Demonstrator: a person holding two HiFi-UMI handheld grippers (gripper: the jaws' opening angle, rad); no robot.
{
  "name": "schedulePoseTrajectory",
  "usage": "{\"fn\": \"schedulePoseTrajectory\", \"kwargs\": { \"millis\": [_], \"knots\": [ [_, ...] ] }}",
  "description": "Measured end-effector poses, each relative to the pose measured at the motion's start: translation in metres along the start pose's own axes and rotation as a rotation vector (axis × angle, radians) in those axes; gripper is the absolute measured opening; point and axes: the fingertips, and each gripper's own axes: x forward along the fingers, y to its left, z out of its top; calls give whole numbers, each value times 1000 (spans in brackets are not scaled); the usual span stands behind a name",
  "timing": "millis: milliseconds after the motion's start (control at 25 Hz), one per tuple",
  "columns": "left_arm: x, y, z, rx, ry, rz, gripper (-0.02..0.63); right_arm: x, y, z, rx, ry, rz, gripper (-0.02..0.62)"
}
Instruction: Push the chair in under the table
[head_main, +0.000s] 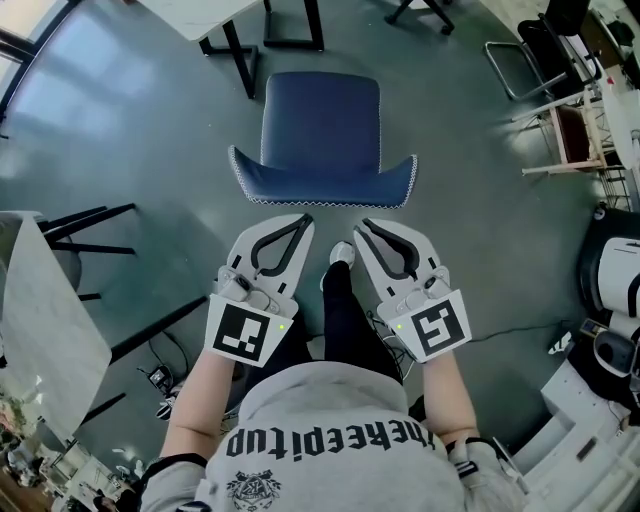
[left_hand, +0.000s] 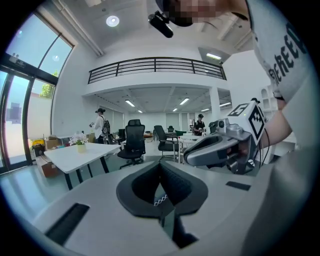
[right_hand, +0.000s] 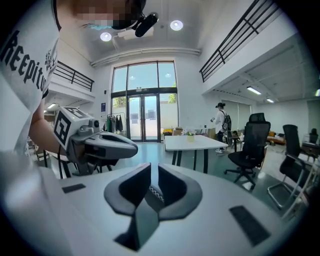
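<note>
While chair (head_main: 320, 130) faces table (head_main: 195, 15), legs (head_main: 240, 60) (black) beside

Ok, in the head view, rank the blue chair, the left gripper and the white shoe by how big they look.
1. blue chair
2. left gripper, which is nearer the camera and so looks larger than it otherwise would
3. white shoe, only its toe showing

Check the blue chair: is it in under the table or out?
Out. The blue chair stands on open floor with its whole seat showing, short of the white table in the head view.
</note>
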Motion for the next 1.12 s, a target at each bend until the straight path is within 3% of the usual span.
{"fn": "schedulePoseTrajectory", "kwargs": {
  "millis": [200,520,640,1120],
  "knots": [
    [12,4,-14,69,50,11,17,7,-6,-17,-61,52,10,69],
    [23,9,-38,322,139,14,20,16,-12,-42,-165,164,36,86],
    [27,9,-49,354,181,-6,76,20,-13,-48,-175,188,39,95],
    [42,15,-95,448,359,-59,187,34,-21,-82,-281,291,105,163]
  ]
}}
